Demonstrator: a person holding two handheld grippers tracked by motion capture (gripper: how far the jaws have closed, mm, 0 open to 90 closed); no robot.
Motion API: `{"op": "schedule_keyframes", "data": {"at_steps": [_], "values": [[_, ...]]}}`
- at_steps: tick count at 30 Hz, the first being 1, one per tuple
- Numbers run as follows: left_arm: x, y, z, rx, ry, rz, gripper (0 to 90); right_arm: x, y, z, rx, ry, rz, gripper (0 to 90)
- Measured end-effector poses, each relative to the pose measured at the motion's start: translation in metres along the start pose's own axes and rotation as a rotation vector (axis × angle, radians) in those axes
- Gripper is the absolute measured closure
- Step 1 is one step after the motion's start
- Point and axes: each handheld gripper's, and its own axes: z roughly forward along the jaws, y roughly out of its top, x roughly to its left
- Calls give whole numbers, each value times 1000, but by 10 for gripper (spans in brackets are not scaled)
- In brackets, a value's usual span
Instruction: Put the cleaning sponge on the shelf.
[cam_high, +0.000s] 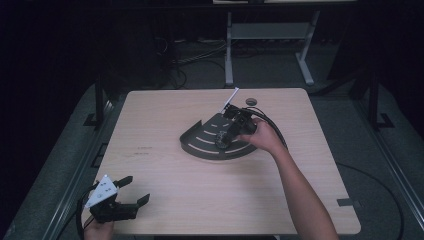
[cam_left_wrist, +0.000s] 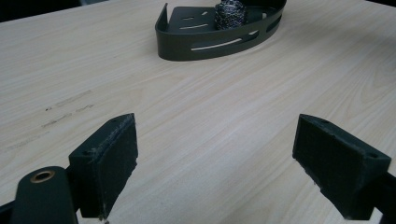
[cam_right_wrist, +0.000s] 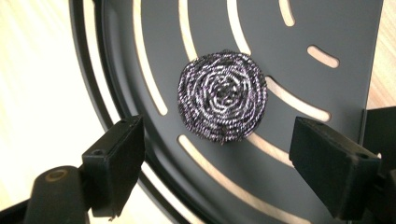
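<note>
The scourer lay loose in the tray, apparently just set there, since the right gripper gaped empty above it while the left gripper idled wide open, holding nothing.

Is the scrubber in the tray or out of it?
In. The scrubber lies on the slotted floor of the tray, inside its rim, and the open right gripper is above it without touching.

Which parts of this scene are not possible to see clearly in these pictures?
- Steel scourer: its underside, hidden by its own bulk, right gripper view.
- Scourer's top: cut by the upper edge, left gripper view.
- Corner tray: right part covered by the right gripper and hand, high view.
- Small round thing: too small, high view.
</note>
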Motion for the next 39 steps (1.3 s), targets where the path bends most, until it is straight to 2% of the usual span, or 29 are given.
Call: {"op": "schedule_keyframes", "data": {"at_steps": [10,26,39], "values": [[-1,0,1,1,-2,2,133,0,-16,-8,-19,5,13,183],[-1,1,2,1,-6,3,133,8,-34,-18,-50,-5,-7,183],[-2,1,3,5,-8,6,133,12,-51,-27,-67,-6,-3,178]]}}
